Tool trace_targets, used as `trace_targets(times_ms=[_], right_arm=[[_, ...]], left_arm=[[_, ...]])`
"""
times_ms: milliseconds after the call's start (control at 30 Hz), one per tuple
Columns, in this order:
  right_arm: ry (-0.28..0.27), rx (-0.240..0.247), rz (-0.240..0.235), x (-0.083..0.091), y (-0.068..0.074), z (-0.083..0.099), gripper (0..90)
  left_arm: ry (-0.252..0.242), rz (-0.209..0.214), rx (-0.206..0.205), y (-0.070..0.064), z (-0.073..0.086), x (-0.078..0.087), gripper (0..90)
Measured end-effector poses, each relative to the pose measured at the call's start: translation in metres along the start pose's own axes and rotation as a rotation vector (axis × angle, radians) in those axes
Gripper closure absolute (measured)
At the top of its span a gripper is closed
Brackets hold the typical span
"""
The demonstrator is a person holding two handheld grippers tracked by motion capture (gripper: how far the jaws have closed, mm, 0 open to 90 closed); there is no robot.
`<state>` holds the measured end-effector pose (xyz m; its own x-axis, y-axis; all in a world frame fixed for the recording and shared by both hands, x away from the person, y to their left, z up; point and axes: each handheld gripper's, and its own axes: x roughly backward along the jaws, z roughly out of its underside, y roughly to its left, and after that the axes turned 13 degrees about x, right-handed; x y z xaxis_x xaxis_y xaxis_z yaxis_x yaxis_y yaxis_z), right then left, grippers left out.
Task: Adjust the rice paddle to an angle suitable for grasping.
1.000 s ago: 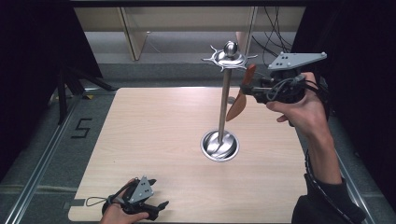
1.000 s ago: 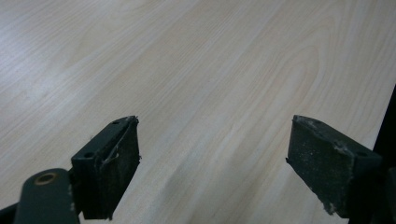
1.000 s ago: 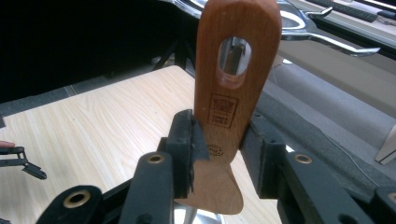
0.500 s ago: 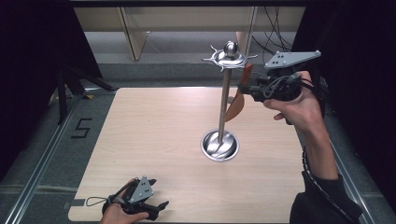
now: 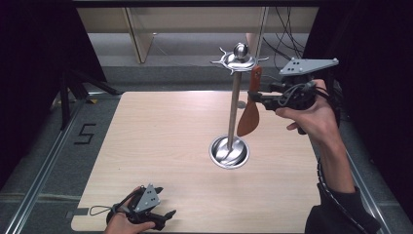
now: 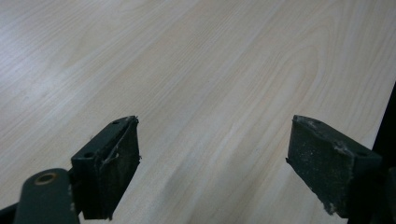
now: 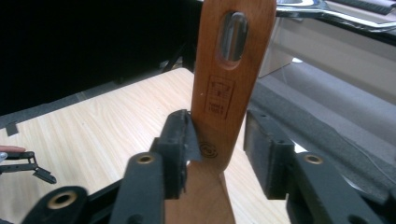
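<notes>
A wooden spatula (image 5: 249, 119) hangs upright above the table, handle up and blade down, with my right gripper (image 5: 256, 95) shut on its handle. In the right gripper view the handle (image 7: 219, 107) stands between the two jaws, and its oval hole is above them. The handle's top is just right of the metal stand (image 5: 234, 107) and just below the hooks of its crown (image 5: 239, 57). It touches no hook. My left gripper (image 5: 165, 218) rests open at the table's front edge. Nothing lies between its jaws (image 6: 212, 158), just bare wood.
The stand's round steel base (image 5: 229, 152) sits right of the table's middle. The light wooden table (image 5: 156, 136) ends close behind the stand. Beyond it are a grey floor, shelving and cables. The left gripper (image 7: 23, 163) shows far off in the right gripper view.
My right gripper has lifted the spatula higher and brought it upright, so its handle top is now close under the stand's crown. The left gripper has stayed put.
</notes>
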<state>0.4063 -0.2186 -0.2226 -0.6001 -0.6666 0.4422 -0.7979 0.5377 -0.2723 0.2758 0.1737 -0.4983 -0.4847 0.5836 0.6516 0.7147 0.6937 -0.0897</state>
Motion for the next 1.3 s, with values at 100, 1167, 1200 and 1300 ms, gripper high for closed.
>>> trace_targets(times_ms=[100,1167,1200,1300], right_arm=[[-0.017,-0.003,0.012,0.006,0.002,0.003,54.1],[-0.053,-0.031,0.079,0.026,0.026,0.063,39.6],[-0.053,-0.063,0.07,0.026,0.029,0.068,39.2],[-0.061,-0.062,0.065,0.025,0.03,0.076,39.0]], left_arm=[[0.0,-0.002,0.003,0.0,0.0,0.0,16.0],[-0.003,0.002,0.009,0.0,0.0,0.0,16.1],[0.0,0.003,0.006,0.0,0.0,0.0,16.1],[-0.003,-0.007,0.004,0.001,0.0,-0.001,16.1]])
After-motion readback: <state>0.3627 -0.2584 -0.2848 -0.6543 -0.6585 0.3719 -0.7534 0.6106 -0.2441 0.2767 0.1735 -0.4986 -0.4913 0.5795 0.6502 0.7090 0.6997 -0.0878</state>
